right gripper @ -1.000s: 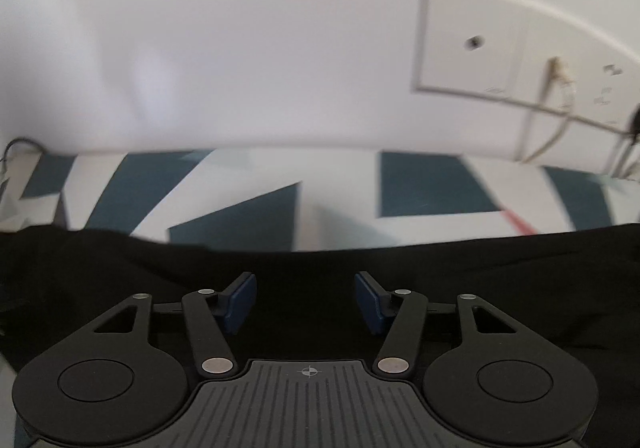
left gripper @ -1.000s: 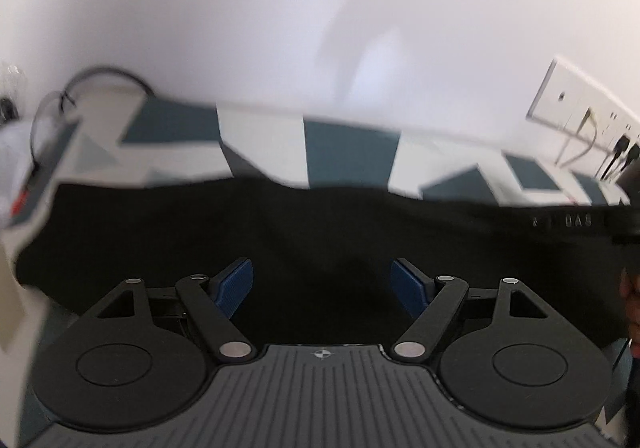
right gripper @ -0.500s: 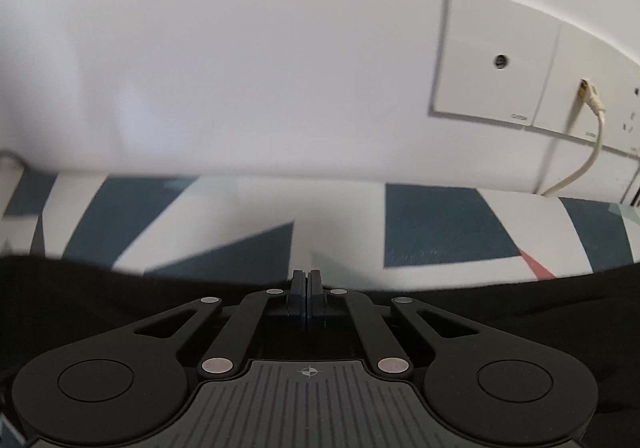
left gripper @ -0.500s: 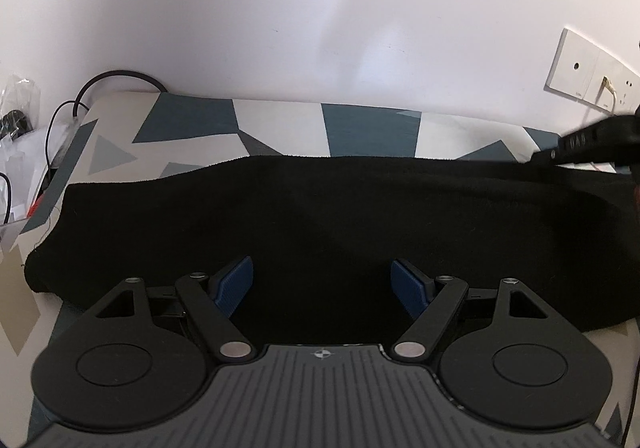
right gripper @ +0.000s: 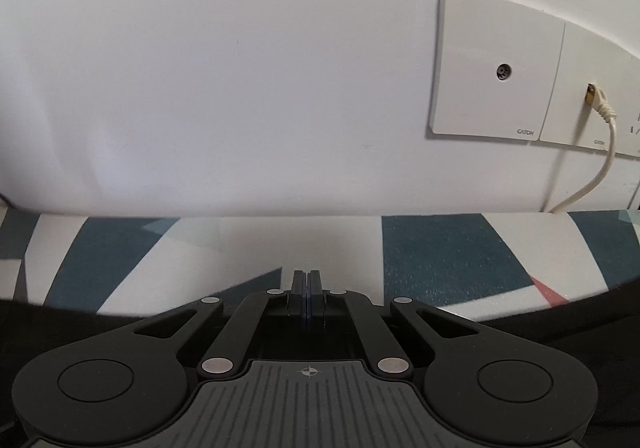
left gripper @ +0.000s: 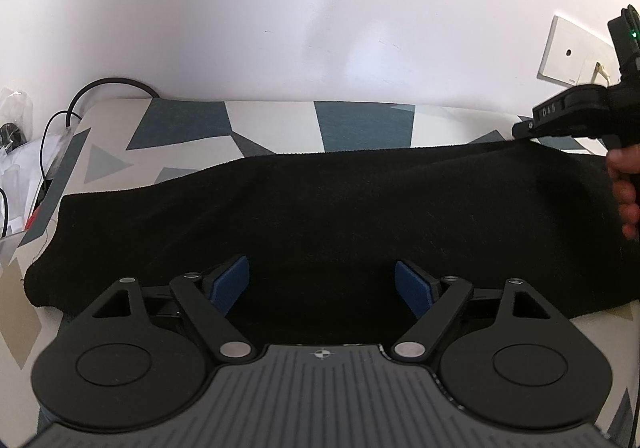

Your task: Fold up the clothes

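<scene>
A black garment (left gripper: 320, 216) lies in a long folded band across the patterned table. My left gripper (left gripper: 322, 284) hovers over its near edge, open and empty, blue pads wide apart. In the left wrist view my right gripper (left gripper: 520, 130) pinches the garment's far right edge and lifts it slightly, held by a hand. In the right wrist view the right gripper (right gripper: 307, 288) is shut, with black cloth (right gripper: 560, 320) spreading out on both sides below the fingers.
The table cover (left gripper: 272, 124) has teal, white and grey triangles and meets a white wall. Wall socket plates (right gripper: 496, 68) with a plugged white cable (right gripper: 600, 160) are at the right. Black cables and plastic bags (left gripper: 24, 152) lie at the left table edge.
My right gripper closed on the garment's far edge and has raised it a little. The left gripper stayed open and drew back slightly, so the garment lies flat below it.
</scene>
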Demonstrator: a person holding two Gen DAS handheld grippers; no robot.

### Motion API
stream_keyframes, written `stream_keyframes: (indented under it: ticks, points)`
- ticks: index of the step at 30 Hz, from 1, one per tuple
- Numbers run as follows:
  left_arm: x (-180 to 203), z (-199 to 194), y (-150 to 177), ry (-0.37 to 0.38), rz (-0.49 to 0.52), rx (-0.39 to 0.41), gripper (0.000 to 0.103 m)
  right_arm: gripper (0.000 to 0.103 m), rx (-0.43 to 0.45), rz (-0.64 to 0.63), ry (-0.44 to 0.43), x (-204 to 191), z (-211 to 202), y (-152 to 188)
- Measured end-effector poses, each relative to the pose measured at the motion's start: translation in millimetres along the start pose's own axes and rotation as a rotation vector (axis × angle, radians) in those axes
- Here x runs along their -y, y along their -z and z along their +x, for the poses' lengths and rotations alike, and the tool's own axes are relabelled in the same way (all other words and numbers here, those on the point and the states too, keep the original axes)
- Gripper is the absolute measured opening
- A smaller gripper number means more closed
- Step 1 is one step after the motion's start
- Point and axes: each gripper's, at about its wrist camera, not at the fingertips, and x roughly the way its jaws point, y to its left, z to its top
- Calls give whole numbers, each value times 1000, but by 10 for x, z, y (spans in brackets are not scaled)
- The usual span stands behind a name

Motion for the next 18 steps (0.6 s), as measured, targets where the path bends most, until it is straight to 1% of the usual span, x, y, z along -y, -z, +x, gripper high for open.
stream_keyframes:
  ticks: [2, 4, 5, 6, 7, 8, 9, 10, 12, 13, 16, 18]
  points:
    - [5, 5, -3, 2, 2, -2, 85, 0, 91, 143, -14, 146, -182, -6]
    - [24, 12, -15, -7, 5, -9, 86, 0, 205, 312, -39, 417, -514, 8]
    - [39, 12, -36, -16, -1, -21, 86, 0, 236, 351, -28, 539, -651, 27]
    - [58, 9, -65, -15, -15, -37, 86, 1, 240, 343, 8, 641, -750, 54]
    - [80, 0, -92, 1, -31, -43, 86, 5, 245, 335, 43, 743, -849, 81]
    - [131, -11, -114, 19, -32, -39, 86, 8, 228, 322, 80, 852, -911, 111]
    - [194, -22, -135, 37, -26, -32, 86, 16, 186, 302, 113, 953, -910, 148]
    - [257, -33, -156, 55, -20, -25, 86, 21, 145, 284, 140, 1033, -891, 191]
    - [406, -44, -174, 82, 12, -14, 86, 22, 68, 227, 170, 1133, -841, 263]
    - [471, -40, -170, 93, 28, -14, 86, 26, 40, 187, 181, 1142, -812, 283]
    - [604, 10, -131, 114, 56, -39, 86, 39, -4, 74, 216, 1125, -722, 314]
    - [643, 43, -90, 106, 67, -51, 86, 41, -24, 56, 209, 1147, -667, 313]
